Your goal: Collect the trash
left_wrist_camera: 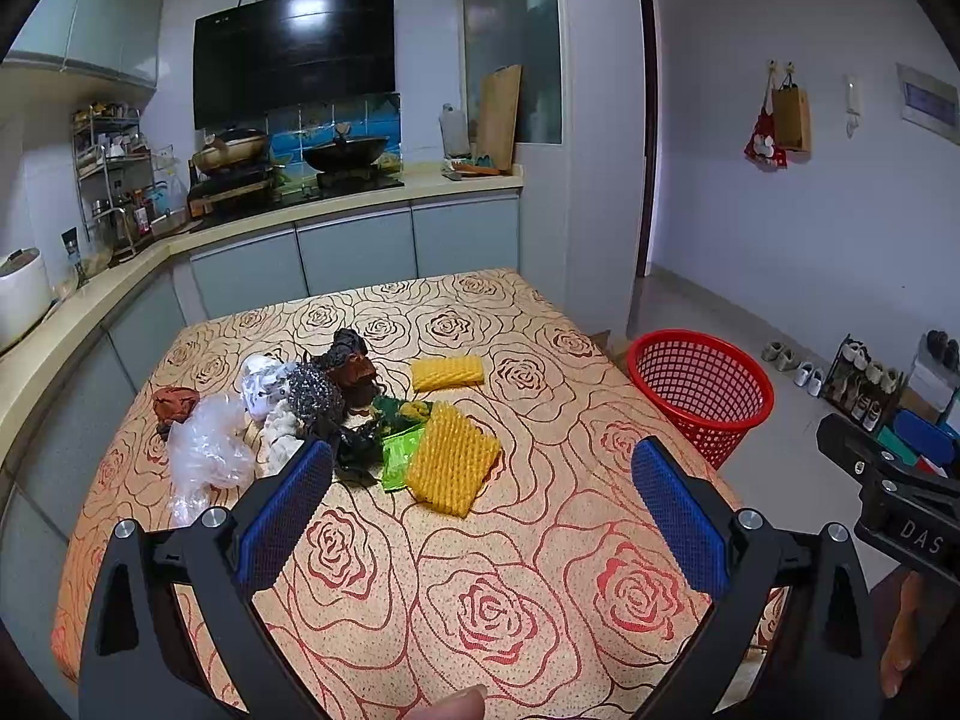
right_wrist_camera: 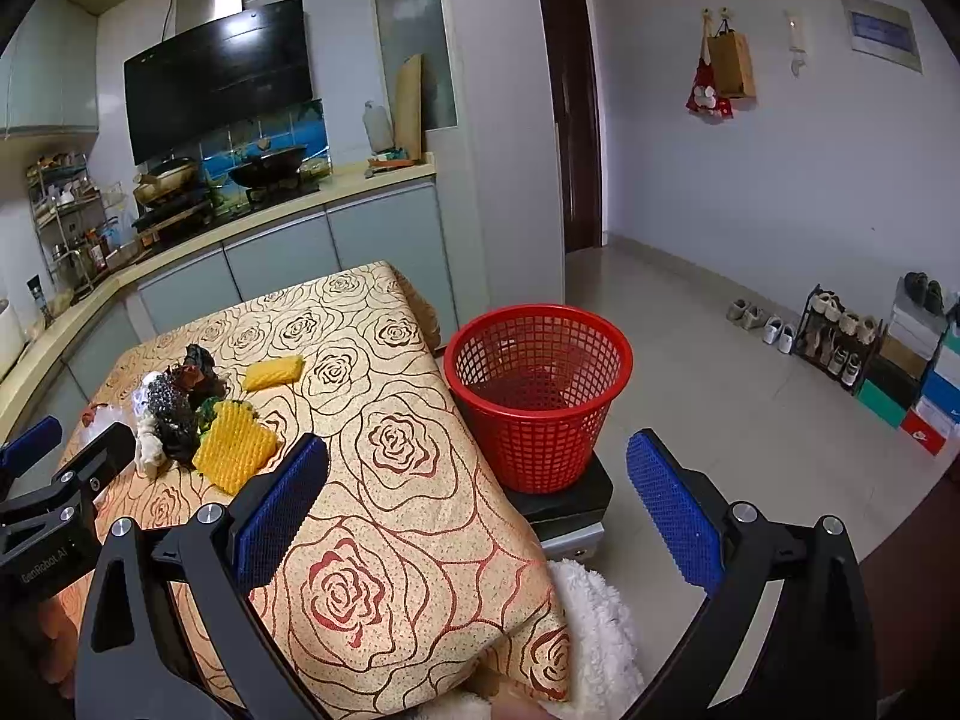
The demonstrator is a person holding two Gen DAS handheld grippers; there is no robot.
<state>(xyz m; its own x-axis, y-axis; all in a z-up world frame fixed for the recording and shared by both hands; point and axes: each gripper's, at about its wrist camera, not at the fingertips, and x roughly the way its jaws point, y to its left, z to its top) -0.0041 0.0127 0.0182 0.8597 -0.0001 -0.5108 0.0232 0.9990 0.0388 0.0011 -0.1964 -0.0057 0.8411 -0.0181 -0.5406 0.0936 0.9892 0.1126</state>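
Note:
A pile of trash lies on the rose-patterned table [left_wrist_camera: 540, 540]: two yellow foam nets [left_wrist_camera: 453, 465] [left_wrist_camera: 447, 373], a green wrapper [left_wrist_camera: 399, 456], a clear plastic bag [left_wrist_camera: 207, 450], dark crumpled wrappers [left_wrist_camera: 336, 384] and a brown scrap [left_wrist_camera: 174, 405]. The near yellow net also shows in the right wrist view [right_wrist_camera: 234, 447]. A red mesh basket [right_wrist_camera: 537, 396] stands right of the table on a low stand; the left wrist view shows it too [left_wrist_camera: 702, 390]. My left gripper [left_wrist_camera: 480, 480] is open and empty, held above the table near the pile. My right gripper [right_wrist_camera: 477, 480] is open and empty over the table's right edge.
A kitchen counter [left_wrist_camera: 360, 198] with stove and pans runs behind and left of the table. A white fluffy cloth [right_wrist_camera: 600, 630] lies at the table's near right corner. A shoe rack [right_wrist_camera: 840, 336] and boxes stand along the right wall.

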